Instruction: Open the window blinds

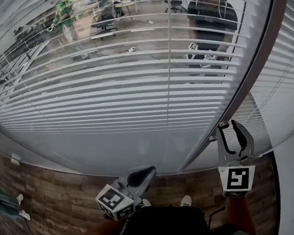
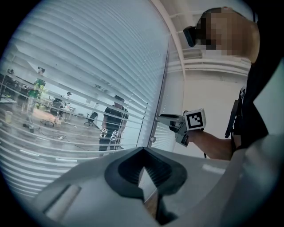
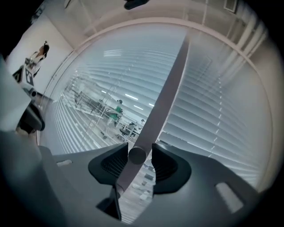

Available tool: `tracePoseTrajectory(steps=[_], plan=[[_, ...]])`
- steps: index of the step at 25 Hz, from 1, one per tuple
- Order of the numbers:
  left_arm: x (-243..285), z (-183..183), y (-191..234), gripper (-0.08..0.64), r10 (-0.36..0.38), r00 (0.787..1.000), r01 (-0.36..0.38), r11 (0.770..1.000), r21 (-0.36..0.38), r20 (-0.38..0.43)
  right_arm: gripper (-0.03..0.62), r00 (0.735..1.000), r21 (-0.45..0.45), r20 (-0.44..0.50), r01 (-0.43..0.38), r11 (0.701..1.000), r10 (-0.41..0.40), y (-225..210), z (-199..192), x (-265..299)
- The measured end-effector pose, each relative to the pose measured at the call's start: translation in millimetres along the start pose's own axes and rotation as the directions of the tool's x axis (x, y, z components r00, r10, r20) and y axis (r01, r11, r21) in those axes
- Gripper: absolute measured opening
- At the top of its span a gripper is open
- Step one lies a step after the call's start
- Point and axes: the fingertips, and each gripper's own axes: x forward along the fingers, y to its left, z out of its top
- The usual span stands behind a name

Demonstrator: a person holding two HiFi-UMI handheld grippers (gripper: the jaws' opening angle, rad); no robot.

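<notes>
Blinds (image 1: 111, 111) top, sides cut off by edges.

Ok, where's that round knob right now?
In the right gripper view, the round knob sits low on the grey window post, between the open jaws of the right gripper.

White blinds (image 1: 113, 91), brown plank floor (image 1: 53, 198)
The blinds are white in even horizontal slats; window frame (image 1: 256, 62) dark grey; floor in brown wood-grain planks; left gripper (image 1: 150, 170) and right gripper (image 1: 229, 125) pale grey with black pads, their cubes white with black square markers
</notes>
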Motion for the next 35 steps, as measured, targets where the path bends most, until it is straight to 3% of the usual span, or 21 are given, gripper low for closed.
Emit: tracePoseTrajectory(steps=[3, 6, 13, 26, 31, 35], plan=[[2.7, 7.6, -1.8, 0.0, -0.001, 1.0, 0.001, 1.0, -0.016, 0.024, 0.193, 0.998, 0.144, 0.042, -0.048, 0.988, 0.042, -6.2, 3.7, -0.8], [1.0, 5.2, -0.9, 0.0, 0.001, 1.0, -0.001, 1.0, -0.006, 0.011, 0.187, 0.996, 0.303, 0.044, -0.082, 0.949, 0.072, -9.8, 2.9, 0.2], [-1.9, 10.6, -1.0, 0.0, 0.01, 1.0, -0.01, 1.0, -0.005, -0.005, 0.175, 0.994, 0.5, 0.034, -0.105, 0.86, 0.102, -12.1, 0.5, 0.2], [-11.0, 5.9, -3.4, 0.0, 0.0, 1.0, 0.0, 1.0, -0.011, 0.005, 0.156, 0.995, 0.578, 0.023, -0.095, 0.81, 0.1, -0.9, -4.4, -5.7], [-8.5, 4.7, -1.0, 0.0, 0.0, 1.0, 0.0, 1.0, -0.003, 0.0, 0.153, 0.994, 0.566, 0.017, -0.101, 0.818, 0.111, -1.5, -7.8, -2.1], [-2.7, 2.9, -1.1, 0.0, -0.003, 1.0, 0.003, 1.0, -0.001, -0.004, 0.152, 0.992, 0.527, 0.01, -0.11, 0.842, 0.123, -5.6, -9.3, 1.0]])
